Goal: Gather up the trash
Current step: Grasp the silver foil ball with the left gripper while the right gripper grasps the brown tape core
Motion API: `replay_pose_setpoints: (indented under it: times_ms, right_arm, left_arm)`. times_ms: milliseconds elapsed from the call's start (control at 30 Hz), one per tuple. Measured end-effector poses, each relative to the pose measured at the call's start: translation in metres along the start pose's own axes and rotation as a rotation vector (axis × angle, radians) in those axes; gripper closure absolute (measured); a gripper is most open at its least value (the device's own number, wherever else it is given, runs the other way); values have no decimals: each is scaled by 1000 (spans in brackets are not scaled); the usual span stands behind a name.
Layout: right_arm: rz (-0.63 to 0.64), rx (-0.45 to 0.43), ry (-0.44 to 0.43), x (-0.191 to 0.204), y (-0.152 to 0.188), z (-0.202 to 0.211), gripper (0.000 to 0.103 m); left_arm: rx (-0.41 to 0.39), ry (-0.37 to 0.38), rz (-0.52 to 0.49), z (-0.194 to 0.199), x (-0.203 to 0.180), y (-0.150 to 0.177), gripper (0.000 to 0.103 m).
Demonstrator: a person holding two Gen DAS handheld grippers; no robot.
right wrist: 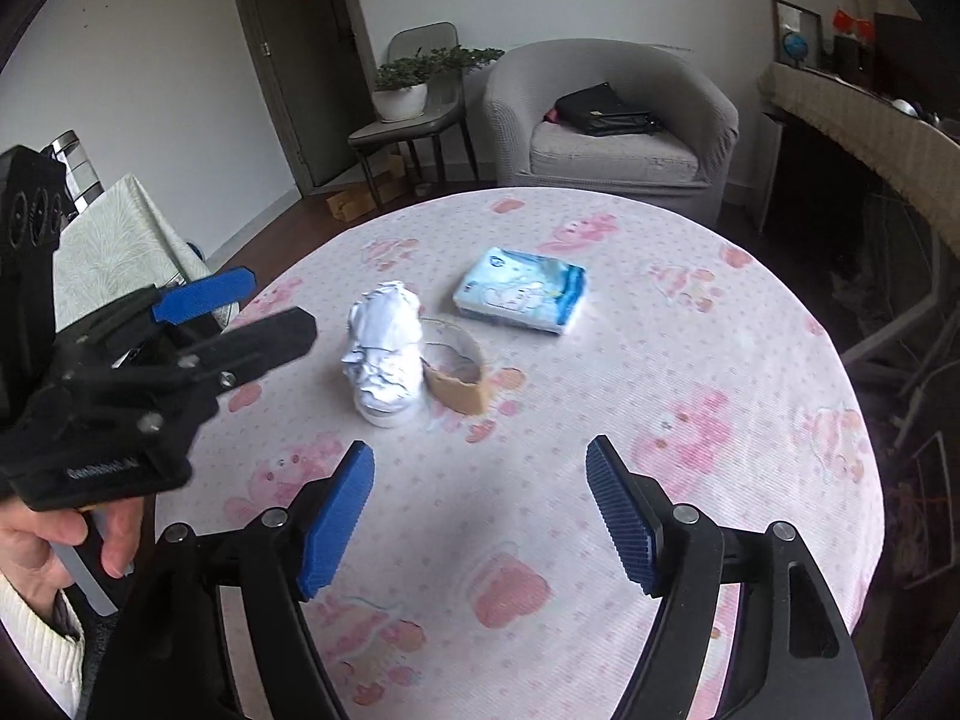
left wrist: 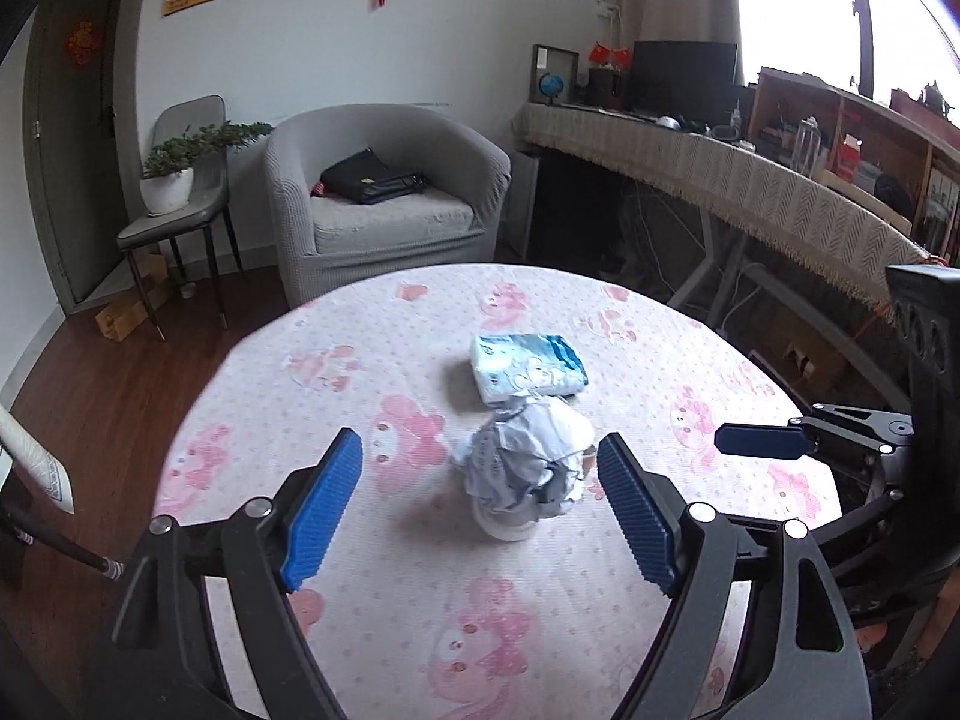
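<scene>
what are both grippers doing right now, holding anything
left gripper: open, holding nothing, jaws on either side of the crumpled paper.
right gripper: open, empty, above the table.

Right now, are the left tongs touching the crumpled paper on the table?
Apart. In the left wrist view the left tongs stand open around the crumpled paper, with tablecloth visible between each blue pad and the paper.

- Round table (right wrist: 750,420), covered by a white cloth with pink cartoon prints and dots.
- Crumpled white paper wad (right wrist: 384,348), near the table's middle, sitting on a small white base.
- Torn brown cardboard ring (right wrist: 456,381), just right of the wad, touching it.
- Blue-and-white tissue pack (right wrist: 521,291), lying flat, farther back and right.
</scene>
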State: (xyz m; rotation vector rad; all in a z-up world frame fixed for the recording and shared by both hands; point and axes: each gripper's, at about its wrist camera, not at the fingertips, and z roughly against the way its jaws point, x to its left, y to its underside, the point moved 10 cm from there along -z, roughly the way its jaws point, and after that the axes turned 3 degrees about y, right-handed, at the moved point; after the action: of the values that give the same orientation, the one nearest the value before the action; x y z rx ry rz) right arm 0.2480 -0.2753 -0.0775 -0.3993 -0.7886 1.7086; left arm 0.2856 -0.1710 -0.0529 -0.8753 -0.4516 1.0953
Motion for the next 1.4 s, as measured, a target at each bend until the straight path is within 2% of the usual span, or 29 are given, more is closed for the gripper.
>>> replay_pose_setpoints:
  times_ms: [200, 400, 567, 733, 1167, 1300, 1400]
  right_arm:
    - [-16, 10, 4, -14, 6, 4, 28]
    - [-24, 11, 16, -30, 9, 10, 28]
    - [-29, 4, 16, -38, 11, 12, 27]
    - [-27, 4, 9, -39, 9, 7, 26]
    - [42, 32, 9, -16, -1, -22, 26]
    - [72, 34, 6, -4, -6, -29, 26]
    - [99, 51, 15, 3, -7, -38, 33]
  left_arm:
    - [30, 15, 5, -21, -13, 4, 20]
    - [59, -2, 63, -35, -4, 8, 22]
    - [87, 20, 94, -44, -4, 12, 37]
    - [78, 14, 87, -41, -5, 11, 52]
    - [46, 42, 111, -19, 7, 6, 53]
    - [41, 18, 107, -10, 18, 7, 53]
    - [30, 8, 122, -1, 29, 6, 53]
